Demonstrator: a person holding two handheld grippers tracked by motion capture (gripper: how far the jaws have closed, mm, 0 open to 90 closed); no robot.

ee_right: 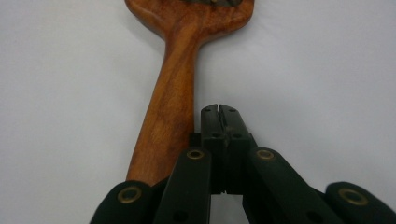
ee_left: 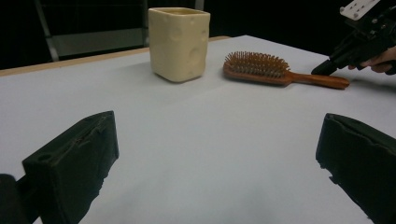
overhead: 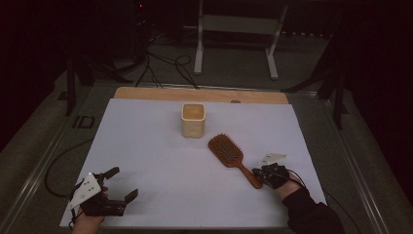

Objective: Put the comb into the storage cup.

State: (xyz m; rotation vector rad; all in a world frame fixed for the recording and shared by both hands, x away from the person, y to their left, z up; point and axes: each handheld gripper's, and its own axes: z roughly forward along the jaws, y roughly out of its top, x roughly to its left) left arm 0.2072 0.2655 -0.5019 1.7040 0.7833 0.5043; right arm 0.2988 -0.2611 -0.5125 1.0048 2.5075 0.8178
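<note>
1. The left gripper (overhead: pixel 117 187) rests at the near left corner of the white sheet (overhead: pixel 160 170) that covers the table. Its jaws stand wide apart with nothing between them; in the left gripper view only bare sheet lies between the two black pads. The hand that holds it is cut off by the bottom edge of the high view.
2. The cream cup (overhead: pixel 193 120) stands upright near the middle of the sheet's far edge, apart from everything else. Its sides carry shallow round dents, and no writing can be read on it (ee_left: pixel 179 43).
3. The wooden hairbrush (overhead: pixel 232 157) lies bristles up, right of the sheet's centre. Its head points toward the cup and its handle toward the near right corner. No brand mark is readable on it.
4. The right gripper (overhead: pixel 258 174) sits near the sheet's right edge at the end of the brush handle. Its jaws are clenched together, empty, and lie just beside the handle (ee_right: pixel 170 112), close against its edge; whether they touch the wood is hard to tell. The brush head is cut off at the top of the right gripper view.
5. Beyond the sheet's far edge a strip of bare wood (overhead: pixel 195 93) shows; the room behind is too dark to make out.
</note>
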